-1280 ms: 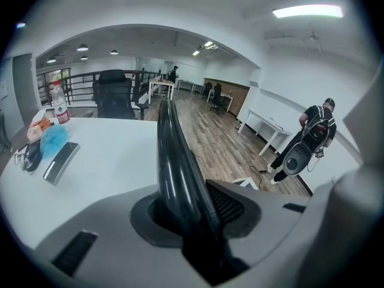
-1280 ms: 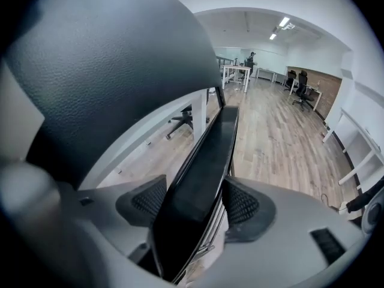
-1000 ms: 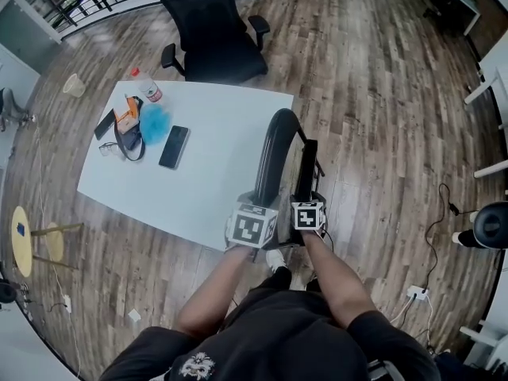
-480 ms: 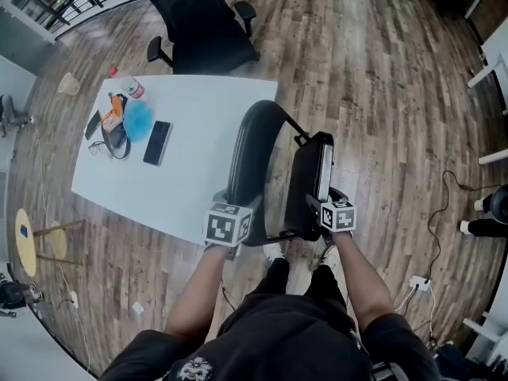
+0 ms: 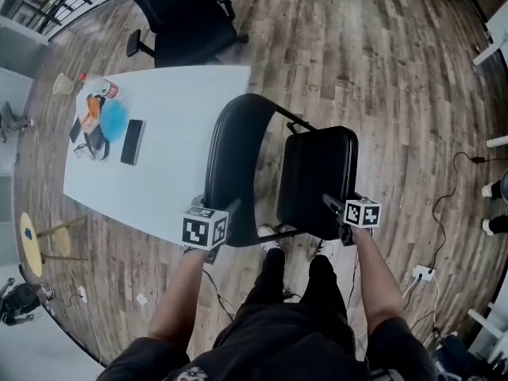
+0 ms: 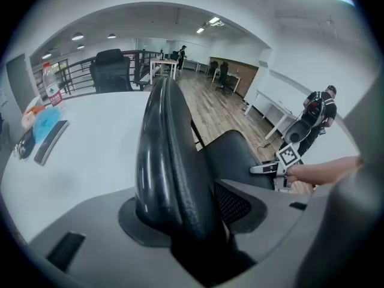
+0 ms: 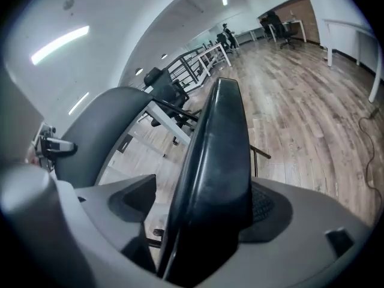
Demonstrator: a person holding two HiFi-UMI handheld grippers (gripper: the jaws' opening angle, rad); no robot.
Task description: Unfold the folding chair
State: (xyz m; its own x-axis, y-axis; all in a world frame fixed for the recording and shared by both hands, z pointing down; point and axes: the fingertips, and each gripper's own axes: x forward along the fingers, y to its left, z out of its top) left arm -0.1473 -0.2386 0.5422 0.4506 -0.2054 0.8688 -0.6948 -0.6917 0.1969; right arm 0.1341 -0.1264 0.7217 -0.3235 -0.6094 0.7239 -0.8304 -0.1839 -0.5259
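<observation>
I count one folding chair (image 5: 317,181), standing on the wood floor just ahead of the person's legs, and two grippers on it. The left gripper (image 5: 220,219) is closed round the curved black backrest (image 5: 230,157), which fills the gap between its jaws. The right gripper (image 5: 337,207) has the near edge of the seat (image 7: 219,161) between its jaws. They are opening, and I can see floor between the left-hand jaw and the seat.

Around it I see one white table (image 5: 182,173), its right edge under the backrest in the head view. One black office chair (image 5: 182,18) stands at its far side. On the far left end of the table lie one dark phone (image 5: 131,141), one bottle (image 5: 99,88), something blue (image 5: 113,119) and some small items I cannot identify. One round yellow stool (image 5: 30,240) stands left of the table, and a power strip (image 5: 419,274) lies on the floor to the right.

The left gripper view alone shows a person (image 6: 317,110) standing far off by the wall. Both gripper views show more desks and chairs down the room, which the head view misses.
</observation>
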